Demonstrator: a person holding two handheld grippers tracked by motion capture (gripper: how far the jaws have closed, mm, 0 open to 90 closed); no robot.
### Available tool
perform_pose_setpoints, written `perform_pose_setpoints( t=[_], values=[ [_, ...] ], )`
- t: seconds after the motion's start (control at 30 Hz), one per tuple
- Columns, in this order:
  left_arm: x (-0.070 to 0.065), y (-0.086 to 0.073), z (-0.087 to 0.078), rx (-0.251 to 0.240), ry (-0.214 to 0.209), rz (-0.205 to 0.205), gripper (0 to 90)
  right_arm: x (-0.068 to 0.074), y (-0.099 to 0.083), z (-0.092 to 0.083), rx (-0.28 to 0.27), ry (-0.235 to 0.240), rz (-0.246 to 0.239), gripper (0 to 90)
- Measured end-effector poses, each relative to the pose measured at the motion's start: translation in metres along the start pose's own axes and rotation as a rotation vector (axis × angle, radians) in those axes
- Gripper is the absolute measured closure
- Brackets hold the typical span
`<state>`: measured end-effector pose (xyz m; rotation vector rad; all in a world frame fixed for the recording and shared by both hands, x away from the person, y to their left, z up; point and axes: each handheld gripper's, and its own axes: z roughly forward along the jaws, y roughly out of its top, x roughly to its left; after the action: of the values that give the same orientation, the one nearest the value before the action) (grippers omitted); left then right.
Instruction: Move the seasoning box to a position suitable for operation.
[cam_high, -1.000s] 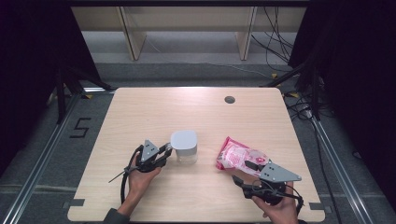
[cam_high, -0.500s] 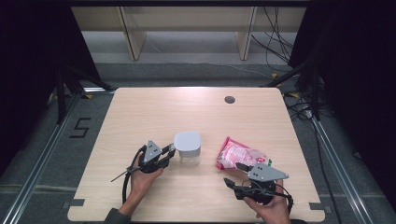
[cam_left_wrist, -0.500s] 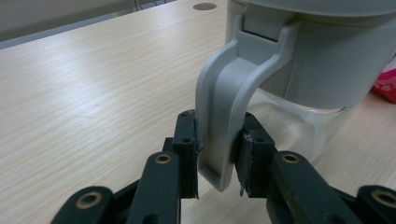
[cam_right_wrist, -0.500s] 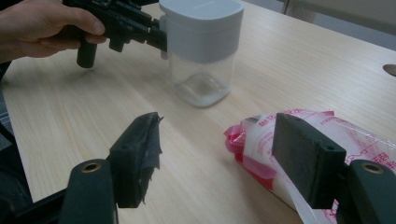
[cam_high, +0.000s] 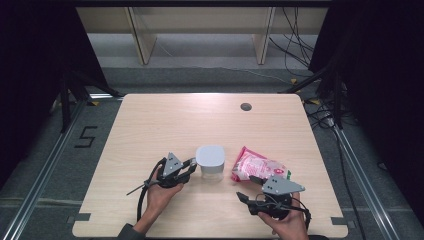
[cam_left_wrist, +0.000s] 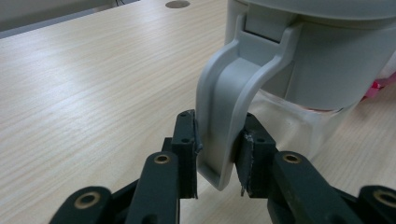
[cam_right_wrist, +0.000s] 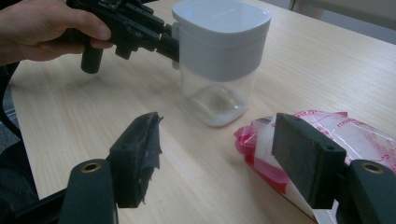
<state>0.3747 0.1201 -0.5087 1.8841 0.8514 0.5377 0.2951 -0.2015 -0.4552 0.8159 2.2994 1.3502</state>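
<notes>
- A clear container (cam_high: 210, 162) with a grey-white lid stood upright on the wooden table (cam_high: 150, 125), directly ahead of the left gripper's jaws.
- A grey handle (cam_left_wrist: 224, 116) curved down the container's side, and its lower end sat between the two black jaws.
- The left gripper (cam_high: 189, 165) was clamped on that handle, with a pad pressing on each side, as seen in the left gripper view.
- Seen from the right gripper view, the left gripper (cam_right_wrist: 166, 42) reached the container level, from the side, with a hand (cam_right_wrist: 42, 28) wrapped around its body.
- The container's see-through lower part looked nearly empty, with only a thin pale layer at the bottom.
- A pink and white packet (cam_high: 257, 167) lay flat on the table just beside the container, on the side away from the left gripper's jaws.
- The right gripper (cam_high: 247, 200) hovered low over the table, its jaws wide apart with nothing between them.
- In the right gripper view, the packet (cam_right_wrist: 327, 135) lay just behind one of those jaws, and the container (cam_right_wrist: 219, 60) stood farther ahead, between the lines of the two jaws.
- A small dark round hole (cam_high: 245, 106) sat in the tabletop well beyond both grippers.
</notes>
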Motion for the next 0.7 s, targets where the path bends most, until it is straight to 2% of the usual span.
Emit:
perform_pose_setpoints(
  t=[0.1, 0.2, 0.3, 0.33, 0.43, 0.57, 0.7],
  values=[
    [0.000, -0.001, -0.001, -0.003, -0.007, -0.010, 70.5, -0.001, 0.000, 0.001, -0.012, -0.012, -0.022, 33.0],
    [0.000, -0.001, -0.002, -0.001, -0.004, -0.011, 70.4, 0.000, 0.000, 0.001, 0.002, 0.004, -0.004, 33.0],
    [-0.001, -0.001, -0.002, -0.001, -0.005, -0.013, 70.4, 0.001, 0.000, 0.002, -0.004, -0.012, -0.007, 32.9],
    [0.000, -0.001, -0.001, -0.003, -0.011, -0.007, 70.5, 0.002, 0.000, 0.003, 0.007, -0.004, 0.007, 32.7],
    [0.001, -0.001, 0.000, -0.006, -0.011, -0.010, 70.5, 0.001, 0.000, 0.005, 0.006, -0.011, -0.021, 32.2],
    [0.002, -0.001, 0.002, -0.010, -0.016, -0.014, 70.1, 0.001, 0.001, 0.010, 0.023, -0.006, -0.011, 32.3],
    [0.003, 0.000, 0.001, -0.009, -0.021, -0.027, 61.7, 0.002, 0.001, 0.015, 0.041, -0.017, 0.014, 32.1]
  ],
)
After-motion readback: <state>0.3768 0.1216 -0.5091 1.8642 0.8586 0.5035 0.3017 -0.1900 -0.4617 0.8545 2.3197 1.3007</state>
